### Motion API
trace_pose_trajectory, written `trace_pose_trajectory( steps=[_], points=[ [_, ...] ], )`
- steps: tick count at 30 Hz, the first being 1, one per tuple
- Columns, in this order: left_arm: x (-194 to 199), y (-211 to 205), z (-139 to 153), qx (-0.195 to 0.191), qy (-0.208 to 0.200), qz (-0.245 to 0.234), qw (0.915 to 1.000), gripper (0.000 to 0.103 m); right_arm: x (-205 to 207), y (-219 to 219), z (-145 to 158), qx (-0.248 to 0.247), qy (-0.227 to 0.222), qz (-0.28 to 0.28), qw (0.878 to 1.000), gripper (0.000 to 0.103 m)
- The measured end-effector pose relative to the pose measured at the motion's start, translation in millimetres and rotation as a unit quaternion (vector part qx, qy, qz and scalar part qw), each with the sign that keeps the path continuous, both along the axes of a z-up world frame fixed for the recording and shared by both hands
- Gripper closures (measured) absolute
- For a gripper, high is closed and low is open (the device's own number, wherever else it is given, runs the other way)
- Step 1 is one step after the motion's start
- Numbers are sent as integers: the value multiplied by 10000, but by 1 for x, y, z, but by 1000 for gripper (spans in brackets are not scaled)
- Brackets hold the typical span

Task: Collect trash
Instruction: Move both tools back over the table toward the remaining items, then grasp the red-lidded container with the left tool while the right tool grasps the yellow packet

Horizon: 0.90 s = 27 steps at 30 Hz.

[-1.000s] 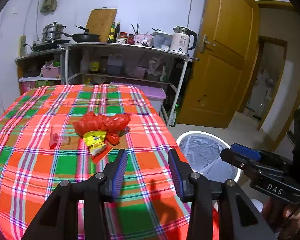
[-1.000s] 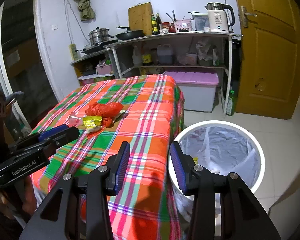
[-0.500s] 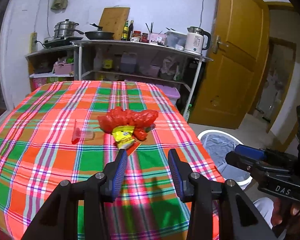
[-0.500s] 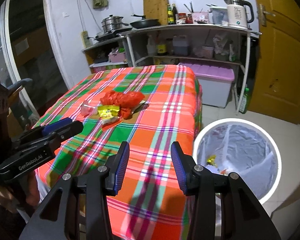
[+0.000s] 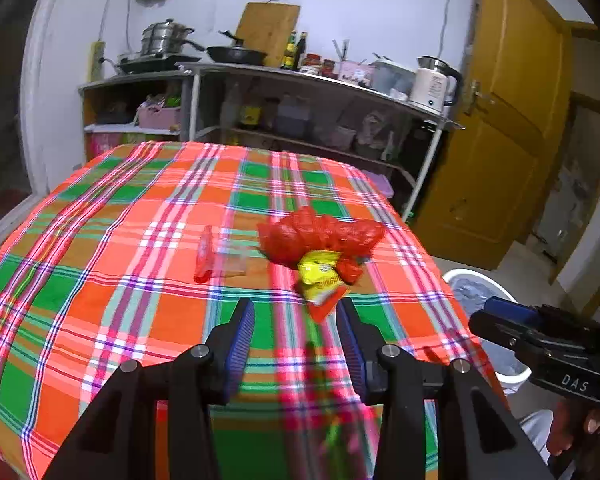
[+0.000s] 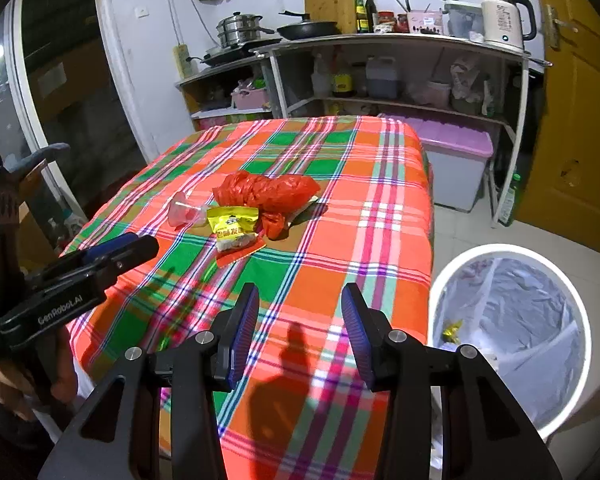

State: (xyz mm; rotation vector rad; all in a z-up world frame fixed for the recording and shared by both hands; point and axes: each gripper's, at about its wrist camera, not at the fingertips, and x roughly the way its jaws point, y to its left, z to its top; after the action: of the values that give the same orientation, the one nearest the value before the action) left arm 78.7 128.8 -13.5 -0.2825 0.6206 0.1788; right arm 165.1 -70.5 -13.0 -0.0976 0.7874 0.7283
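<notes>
A small heap of trash lies mid-table on the plaid cloth: a crumpled red plastic bag (image 5: pixel 320 234) (image 6: pixel 266 190), a yellow snack packet (image 5: pixel 320 274) (image 6: pixel 232 228) on a red wrapper, and a clear plastic cup with a red rim (image 5: pixel 216 256) (image 6: pixel 184 212) on its side. My left gripper (image 5: pixel 295 312) hovers open just short of the yellow packet, nothing between its blue pads. My right gripper (image 6: pixel 299 300) stands open over the table's near part, well short of the heap. A white bin (image 6: pixel 576 312) (image 5: pixel 480 280) with a grey liner stands on the floor right of the table.
Behind the table a metal shelf rack (image 6: pixel 400 44) carries pots, a pan, bottles and a kettle. A purple-lidded storage box (image 6: pixel 456 148) sits under it. A wooden door (image 5: pixel 512 128) is at the right. A hand holds each gripper's handle.
Both grippers have moved forward and a little down toward the trash heap, which now looks larger and closer. The left gripper has swung so the heap sits just ahead of its tips. Jaw openings unchanged.
</notes>
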Motion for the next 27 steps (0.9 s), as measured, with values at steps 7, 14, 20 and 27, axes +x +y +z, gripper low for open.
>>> trace_pose_trajectory(
  steps=[7,14,20,27],
  points=[
    [13,30,-6,-16,97,359,9993,56,14,13,-8,6,118,91,9999,59],
    [41,54,-16,6,309,437,9986,54,24,25,-14,-5,187,173,9997,59],
    [62,70,-26,-140,519,465,9975,54,31,32,-21,-40,279,193,9994,59],
    [74,79,-30,-216,513,482,9973,72,35,40,-25,-38,322,243,9992,59]
  ],
)
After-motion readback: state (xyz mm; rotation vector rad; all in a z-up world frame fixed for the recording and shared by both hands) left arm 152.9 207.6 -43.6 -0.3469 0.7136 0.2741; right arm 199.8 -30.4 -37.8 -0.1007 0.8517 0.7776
